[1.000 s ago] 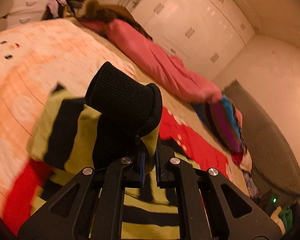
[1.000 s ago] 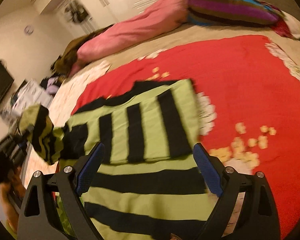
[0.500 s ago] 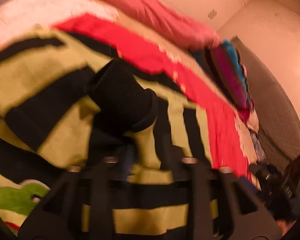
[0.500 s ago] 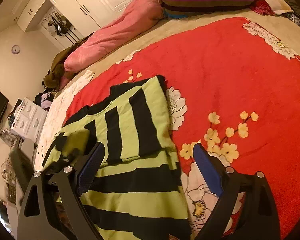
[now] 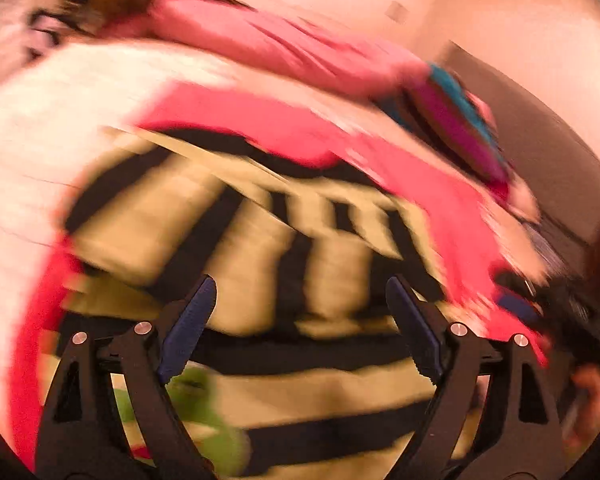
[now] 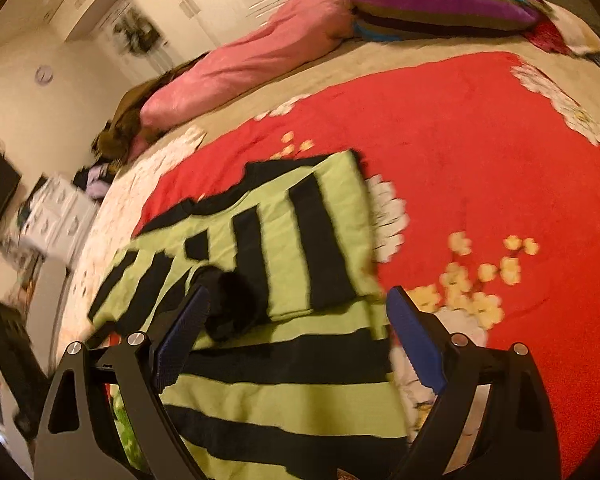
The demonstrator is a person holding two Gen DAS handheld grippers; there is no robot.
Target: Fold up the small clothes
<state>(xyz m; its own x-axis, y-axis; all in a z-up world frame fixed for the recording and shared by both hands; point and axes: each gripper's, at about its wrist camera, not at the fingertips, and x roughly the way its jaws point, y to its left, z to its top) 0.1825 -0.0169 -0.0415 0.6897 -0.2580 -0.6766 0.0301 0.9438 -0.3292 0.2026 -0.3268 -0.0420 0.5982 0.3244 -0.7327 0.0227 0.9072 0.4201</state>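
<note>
In the blurred left wrist view, the left tool [image 5: 300, 320] is opening its jaws with nothing between them. The striped sweater [image 5: 300, 240] lies just ahead and below on the red blanket [image 5: 440, 208], stripes running away from the tool.

In the right wrist view, the right tool [image 6: 298, 336] stands wide and empty over the sweater's lower body. The black cuff [image 6: 230, 304] of the folded-in sleeve rests beside its left finger, nearer that tool. A pink duvet [image 6: 260, 64] and striped pillow [image 6: 440, 0] lie well apart; nothing blocks the way.
</note>
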